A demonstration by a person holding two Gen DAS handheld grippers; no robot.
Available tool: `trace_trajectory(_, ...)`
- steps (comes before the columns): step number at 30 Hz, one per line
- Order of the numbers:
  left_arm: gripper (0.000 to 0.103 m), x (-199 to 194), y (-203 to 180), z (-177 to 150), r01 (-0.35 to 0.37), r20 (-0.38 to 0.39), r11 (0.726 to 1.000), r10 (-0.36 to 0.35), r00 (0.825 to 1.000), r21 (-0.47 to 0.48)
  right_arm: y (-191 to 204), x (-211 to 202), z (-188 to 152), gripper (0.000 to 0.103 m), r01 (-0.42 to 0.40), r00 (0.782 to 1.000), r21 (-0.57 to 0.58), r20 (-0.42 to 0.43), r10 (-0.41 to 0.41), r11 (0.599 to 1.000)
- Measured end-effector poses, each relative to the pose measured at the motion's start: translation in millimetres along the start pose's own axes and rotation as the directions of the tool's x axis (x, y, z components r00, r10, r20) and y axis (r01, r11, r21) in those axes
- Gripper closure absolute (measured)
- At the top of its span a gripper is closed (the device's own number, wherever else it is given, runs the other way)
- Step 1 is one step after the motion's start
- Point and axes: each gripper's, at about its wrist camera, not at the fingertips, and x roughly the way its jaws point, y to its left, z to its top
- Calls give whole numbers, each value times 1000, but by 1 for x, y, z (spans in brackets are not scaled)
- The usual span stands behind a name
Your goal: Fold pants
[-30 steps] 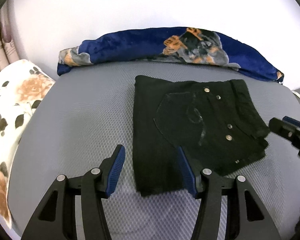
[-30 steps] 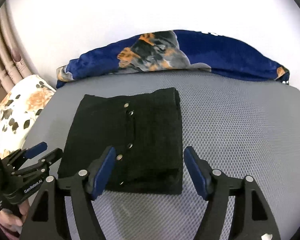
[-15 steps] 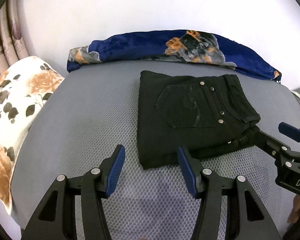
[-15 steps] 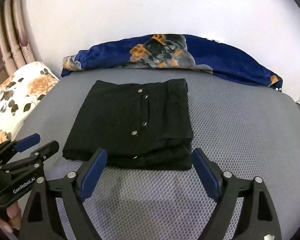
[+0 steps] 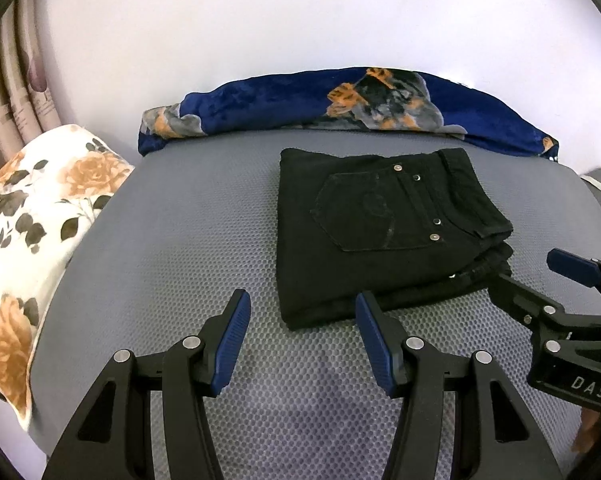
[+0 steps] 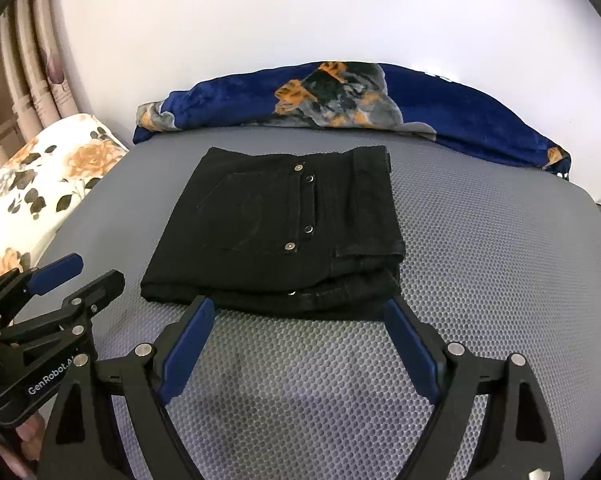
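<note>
The black pants (image 5: 380, 232) lie folded into a compact rectangle on the grey mesh mattress (image 5: 172, 240), back pocket and rivets facing up. My left gripper (image 5: 300, 300) is open and empty, just short of the pants' near left corner. In the right wrist view the pants (image 6: 268, 220) sit ahead of my right gripper (image 6: 299, 306), which stands wide open and empty at their near edge. Neither gripper touches the cloth. Each one shows in the other's view: the right gripper (image 5: 524, 270) at the right edge, the left gripper (image 6: 96, 270) at the lower left.
A rolled blue blanket (image 5: 340, 108) with an orange and grey print lies along the far edge against the white wall. A floral pillow (image 5: 32, 216) sits at the left, with curtains (image 5: 8, 92) behind it. Part of a hand (image 6: 28, 436) shows at the lower left.
Both grippers have drawn back from the pants toward the near side. The right jaws have spread wider. The rumpled top layer now lies flat.
</note>
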Motion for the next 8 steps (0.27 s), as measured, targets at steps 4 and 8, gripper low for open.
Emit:
trace_trajectory(4,47,-2,-2,0,10,2,1000,-10,1000,5,-1,-1,-1,18,3,1000,4,1,-3,1000)
trace_trajectory(8,47,-1,1,1,29,-12,1000,-30,999,-9,-1,-2,0,18,7,1000,2,2,-7,1000)
